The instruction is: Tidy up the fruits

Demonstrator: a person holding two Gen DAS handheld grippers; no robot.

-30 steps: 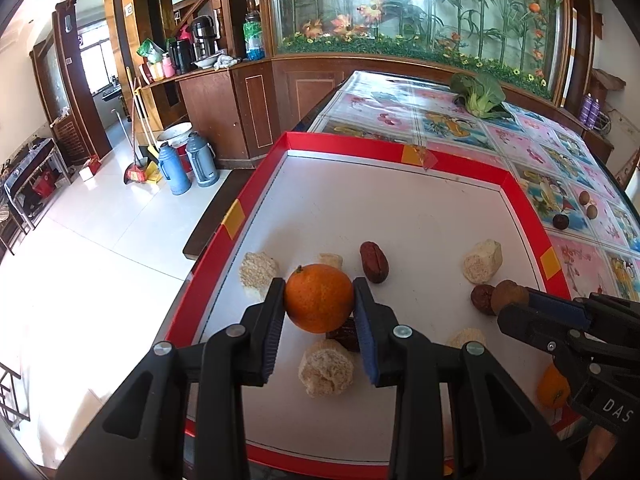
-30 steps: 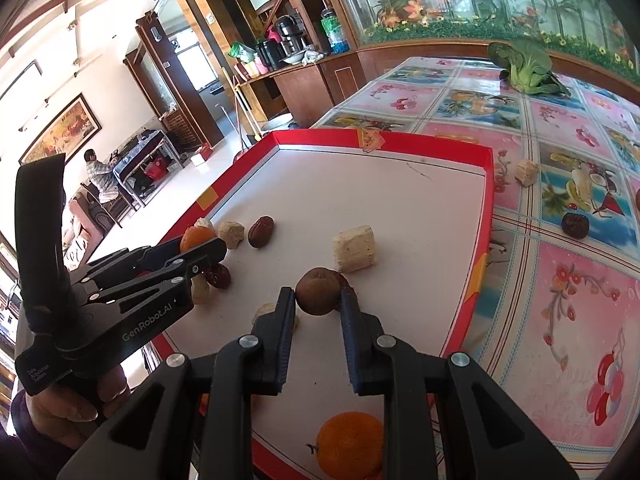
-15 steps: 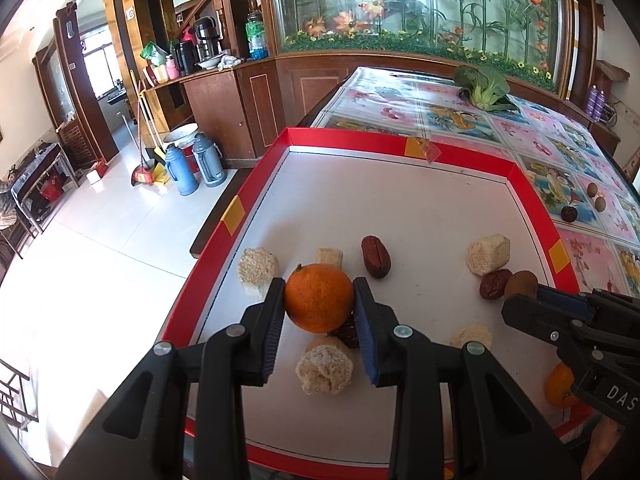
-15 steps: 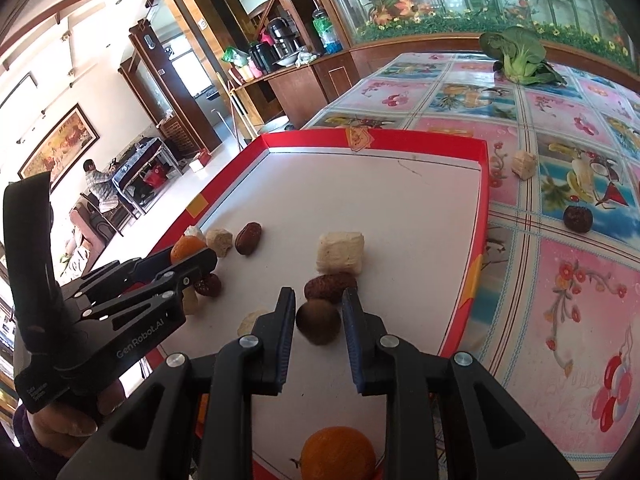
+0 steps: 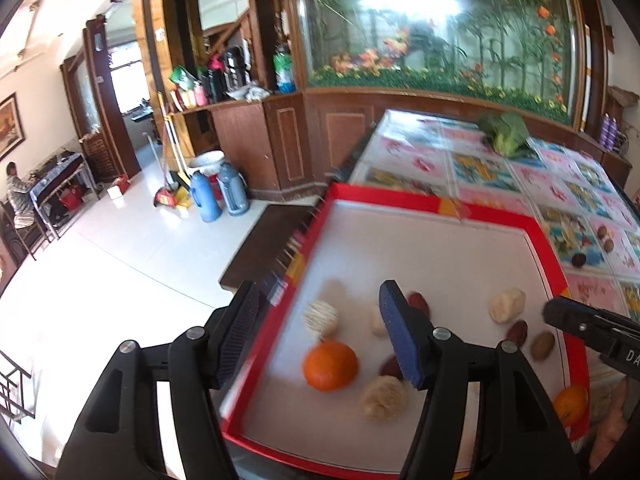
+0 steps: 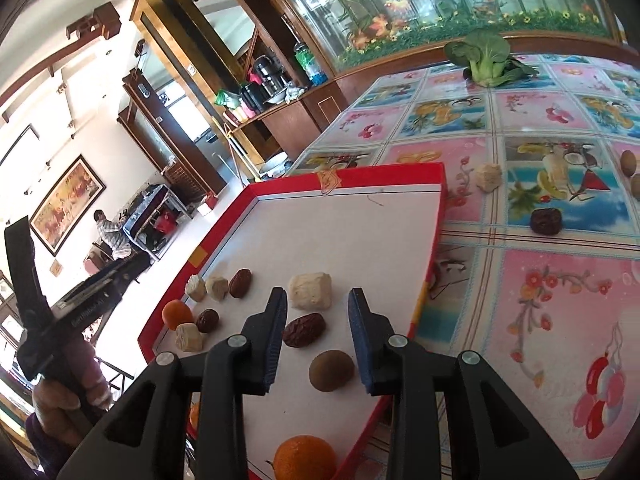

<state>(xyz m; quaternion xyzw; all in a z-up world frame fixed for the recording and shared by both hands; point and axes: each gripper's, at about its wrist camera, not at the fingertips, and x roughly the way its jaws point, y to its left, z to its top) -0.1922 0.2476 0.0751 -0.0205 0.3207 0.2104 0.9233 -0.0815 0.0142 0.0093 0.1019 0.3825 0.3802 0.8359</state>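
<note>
A red-rimmed white tray [image 5: 436, 202] [image 6: 384, 172] holds an orange [image 5: 330, 365] [image 6: 176, 313], a brown round fruit [image 6: 332, 370] [image 5: 542, 345], red dates [image 6: 303, 330] [image 5: 517, 332] and pale crumbly lumps [image 6: 310, 291] [image 5: 321, 319]. My left gripper [image 5: 320, 336] is open and empty, raised above the orange at the tray's left edge. My right gripper [image 6: 318, 336] is open and empty, with the brown fruit and a date lying between its fingers. A second orange [image 6: 306, 458] [image 5: 571, 404] sits at the tray's near corner.
On the flowered tablecloth right of the tray lie a dark date [image 6: 545, 221], a pale lump [image 6: 489, 176], brown nuts [image 6: 628, 162] and a green vegetable [image 6: 486, 58]. The tray's left edge is at the table's edge, with floor beyond [image 5: 100, 280].
Both grippers opened. The left one let go of the orange, which now lies on the tray, and rose leftward. The right one released the brown fruit onto the tray.
</note>
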